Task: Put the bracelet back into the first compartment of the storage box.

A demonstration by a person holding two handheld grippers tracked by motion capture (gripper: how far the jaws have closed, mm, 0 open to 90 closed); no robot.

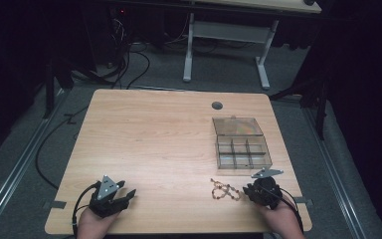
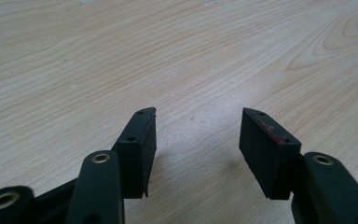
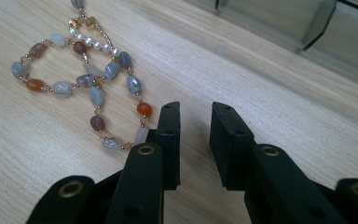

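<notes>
Beaded necklace (image 3: 81, 79) is lying looped on the wooden table (image 1: 154, 144), just beside the right gripper (image 3: 194, 116), whose jaws are being held slightly apart, empty. Left gripper (image 2: 198, 135) is being held wide open over bare wood, well apart from it.

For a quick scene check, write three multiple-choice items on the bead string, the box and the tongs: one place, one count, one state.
1. Where does the bead string lie?
A. inside the box
B. on the table, just left of the right tongs
C. under the left tongs

2. How many compartments does the clear box show?
A. two
B. six
C. twelve

3. How are the left tongs?
A. open, holding nothing
B. shut on the beads
C. shut on the box lid

Key:
1 B: in the high view the beads sit on bare wood beside the right tongs.
2 B: two rows of three.
3 A: bare table shows between the jaws.
</notes>
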